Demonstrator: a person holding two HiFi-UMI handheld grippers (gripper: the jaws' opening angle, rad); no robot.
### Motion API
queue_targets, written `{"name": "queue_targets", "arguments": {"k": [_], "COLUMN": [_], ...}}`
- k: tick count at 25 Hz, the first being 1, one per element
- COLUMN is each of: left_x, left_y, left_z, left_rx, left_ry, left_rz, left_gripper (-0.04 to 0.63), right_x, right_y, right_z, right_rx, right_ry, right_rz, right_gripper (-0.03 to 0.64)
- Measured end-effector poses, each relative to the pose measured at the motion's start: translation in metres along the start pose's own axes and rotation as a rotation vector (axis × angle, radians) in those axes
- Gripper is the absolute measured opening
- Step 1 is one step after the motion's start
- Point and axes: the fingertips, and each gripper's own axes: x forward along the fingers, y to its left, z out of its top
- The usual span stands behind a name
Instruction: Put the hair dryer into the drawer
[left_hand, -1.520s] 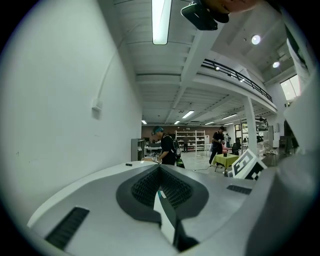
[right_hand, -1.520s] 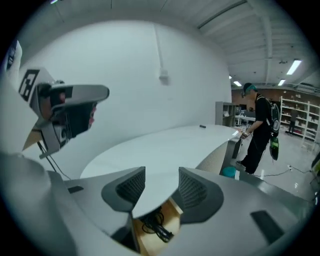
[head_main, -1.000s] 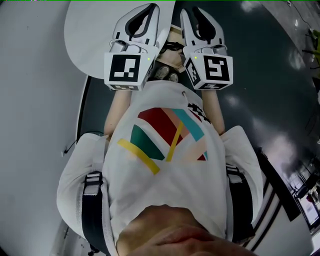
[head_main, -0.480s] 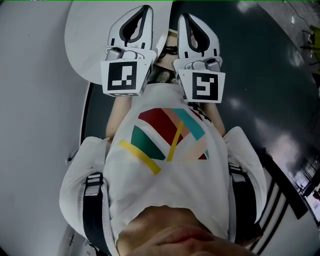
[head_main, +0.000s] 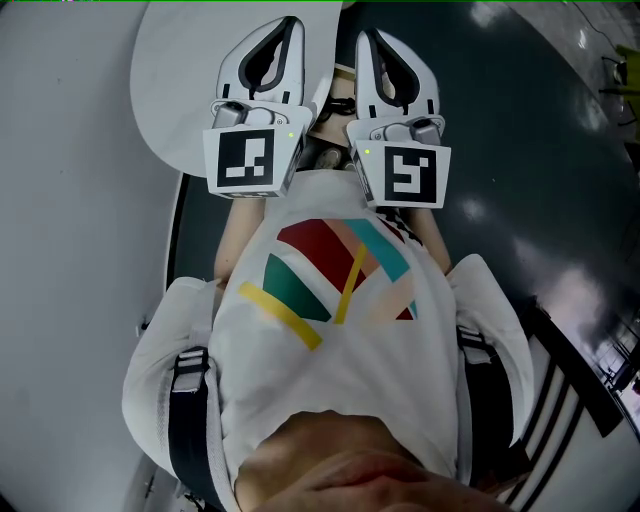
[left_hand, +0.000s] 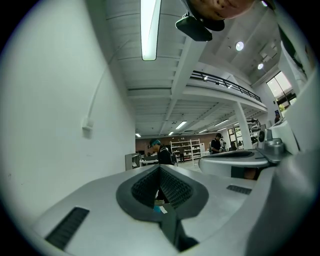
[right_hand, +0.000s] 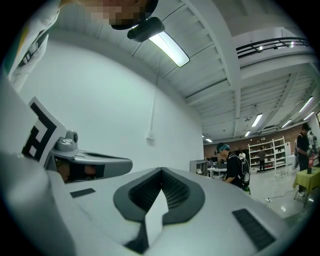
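**Head view.** The white plastic left gripper (head_main: 288, 20) and the white plastic right gripper (head_main: 368, 34), each with a black-and-white marker cube at its rear, are being held side by side just ahead of the chest of the white T-shirt with red, green, yellow and teal stripes (head_main: 340, 330). They are being kept near each other but apart, and are being pointed away from the T-shirt. A white round tabletop (head_main: 170, 90) is being seen beyond the left gripper, farther from the T-shirt. Dark glossy floor (head_main: 520, 150) is being seen beyond the right gripper. Neither hair dryer nor drawer is being shown.

**Left gripper view.** The camera is being aimed away from the T-shirt, across a large hall beside a plain white wall (left_hand: 60, 125). The jaw tips are being pressed together with nothing between them. Hair dryer and drawer: not in view.

**Right gripper view.** The same outlook away from the T-shirt is being given. A distant person in dark clothes and a teal cap (right_hand: 235, 167) is being seen. These jaws too are being held fully together, empty.

**Judgement.** With the task's things out of every view, where the hair dryer lies cannot be told. The scene is fitting both a hair dryer waiting outside the drawer and one already lying inside it. Whichever step is in hand, it is being served well by this posture: grippers level, clear of each other and of the T-shirt. The drawer is best brought into view before any verdict is being entered.
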Motion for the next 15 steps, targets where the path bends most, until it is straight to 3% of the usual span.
{"name": "queue_targets", "arguments": {"k": [15], "left_x": [-0.001], "left_y": [0.0028], "left_z": [0.0011], "left_rx": [0.003], "left_ry": [-0.001], "left_rz": [0.006], "left_gripper": [0.014], "right_x": [-0.0022], "right_y": [-0.0001], "right_z": [0.0034], "right_rx": [-0.004], "right_ry": [0.01], "right_rz": [0.015], "right_gripper": [0.011]}}
